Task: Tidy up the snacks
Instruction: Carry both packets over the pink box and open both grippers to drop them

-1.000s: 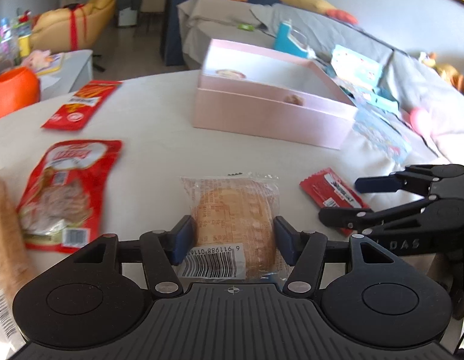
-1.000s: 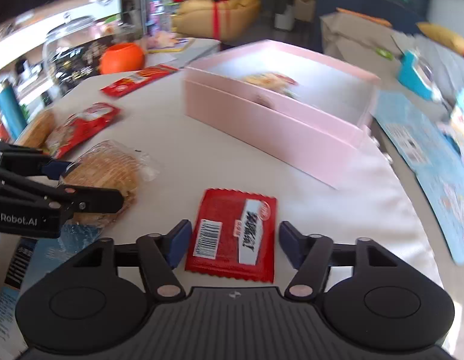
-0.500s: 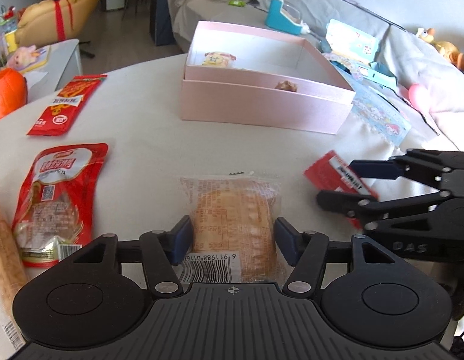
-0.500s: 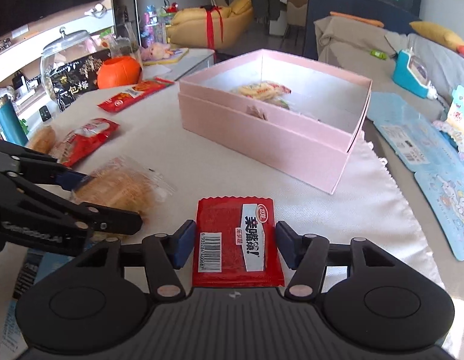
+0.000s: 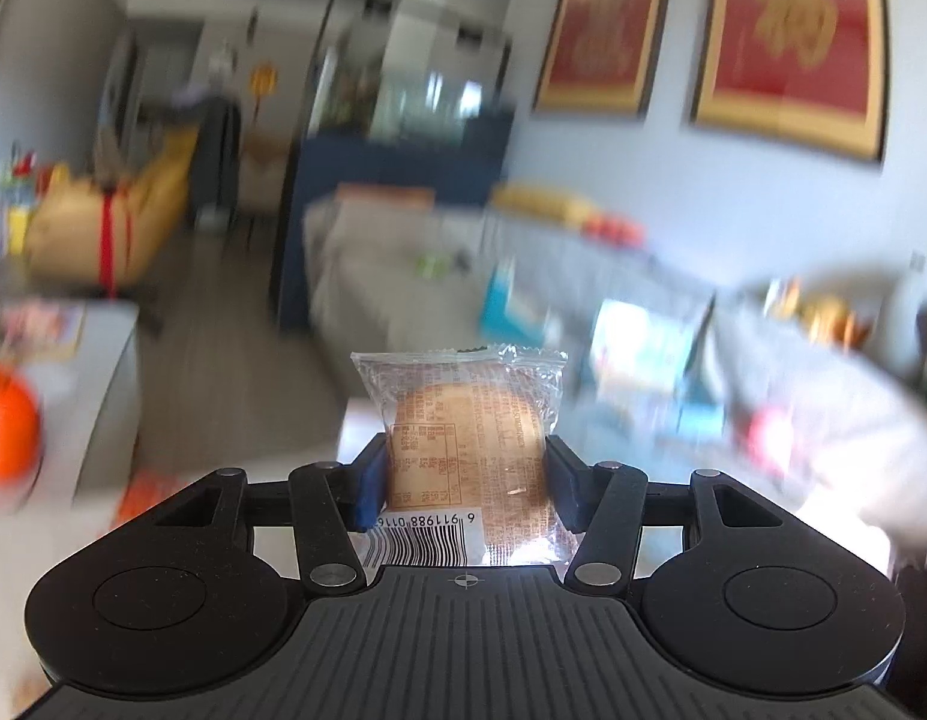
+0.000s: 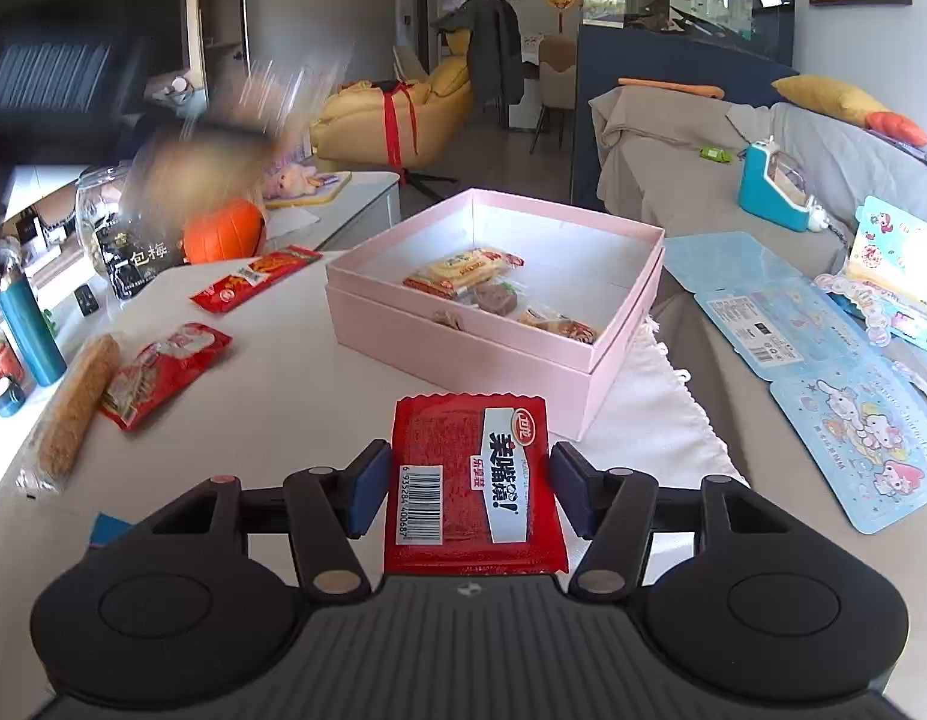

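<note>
My left gripper (image 5: 465, 483) holds a clear-wrapped round bread packet (image 5: 469, 414) up in the air. Its jaws are closing, and both blue pads press the packet's sides. The left wrist view is blurred and looks across the room rather than at the table. My right gripper (image 6: 469, 486) is shut on a red snack packet (image 6: 457, 450) and holds it just above the white table (image 6: 295, 384). Ahead of it stands the open pink box (image 6: 463, 354) with a few wrapped snacks (image 6: 463, 270) inside.
On the table's left lie two red snack packets (image 6: 163, 369) (image 6: 256, 279) and a long bread stick (image 6: 79, 402). An orange pumpkin (image 6: 223, 231), a jar and bottles stand beyond. A blurred brown shape (image 6: 223, 138) crosses the upper left. Blue sticker sheets (image 6: 823, 372) lie to the right.
The left gripper has closed on the bread packet and swung it up off the table. The right gripper has shut on the red packet and raised it a little.
</note>
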Available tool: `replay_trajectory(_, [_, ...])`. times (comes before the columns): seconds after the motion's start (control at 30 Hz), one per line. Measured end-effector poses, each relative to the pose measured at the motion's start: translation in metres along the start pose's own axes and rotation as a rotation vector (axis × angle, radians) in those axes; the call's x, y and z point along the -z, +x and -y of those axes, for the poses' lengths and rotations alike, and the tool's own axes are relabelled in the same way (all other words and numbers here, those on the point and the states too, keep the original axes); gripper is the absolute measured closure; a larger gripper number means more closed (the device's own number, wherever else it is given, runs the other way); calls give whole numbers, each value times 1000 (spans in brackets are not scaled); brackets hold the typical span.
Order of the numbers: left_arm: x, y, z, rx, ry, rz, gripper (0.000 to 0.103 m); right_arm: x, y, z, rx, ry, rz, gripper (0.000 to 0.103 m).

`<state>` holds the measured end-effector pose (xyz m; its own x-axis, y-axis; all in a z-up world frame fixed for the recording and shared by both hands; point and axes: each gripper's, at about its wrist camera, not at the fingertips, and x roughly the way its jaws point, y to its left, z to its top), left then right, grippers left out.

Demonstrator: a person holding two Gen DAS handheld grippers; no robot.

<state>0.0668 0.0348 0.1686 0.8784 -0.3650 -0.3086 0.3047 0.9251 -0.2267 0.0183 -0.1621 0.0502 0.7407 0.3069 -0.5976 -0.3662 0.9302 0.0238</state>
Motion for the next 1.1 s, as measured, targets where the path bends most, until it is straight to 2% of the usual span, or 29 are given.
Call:
replay_trajectory(0.07, [-18, 21, 2, 40, -27, 30, 45, -1, 3, -2, -1, 3, -7, 45])
replay_trajectory(0.1, [-25, 38, 2, 71, -38, 5, 44, -1, 5, -3, 1, 3, -10, 45])
replay_trajectory(0.17, [-28, 81, -2, 85, -35, -116, 42, -2, 6, -5, -1, -6, -10, 45])
replay_trajectory(0.23, [-15, 113, -10, 44, -41, -195, 46, -3, 6, -5, 3, -8, -9, 45])
replay_trajectory(0.33, [12, 122, -26, 40, -82, -210, 46, -1, 10, -1, 22, 8, -25, 45])
replay_trajectory(0.43, [40, 104, -46, 34, -133, -223, 46, 2, 14, 9, 37, 31, -45, 45])
replay_trajectory(0.53, [67, 70, -65, -18, -119, -233, 46, 1, 15, 16, 34, 53, -50, 45])
replay_trajectory(0.63, [87, 39, -83, -87, -149, -248, 46, -18, 11, 22, 6, 79, 2, 45])
replay_trajectory(0.73, [98, 15, -101, -159, -208, -260, 46, -60, 15, 23, 53, 64, 100, 43])
replay_trajectory(0.77, [99, 7, -105, -187, -213, -260, 46, -76, 20, 25, 68, 58, 136, 39])
replay_trajectory(0.8, [100, -4, -111, -218, -213, -255, 46, -90, 29, 26, 77, 55, 150, 23])
replay_trajectory(0.83, [101, -14, -115, -254, -209, -246, 46, -103, 41, 29, 80, 54, 127, 18])
replay_trajectory(0.93, [102, -48, -128, -375, -180, -221, 46, -115, 65, 26, 55, 78, 14, 17])
replay_trajectory(1.03, [106, -72, -147, -479, -210, -233, 46, -89, 66, 8, -15, 57, -68, 17])
replay_trajectory(1.1, [112, -81, -162, -507, -263, -243, 46, -64, 61, -9, -89, 44, -144, 17])
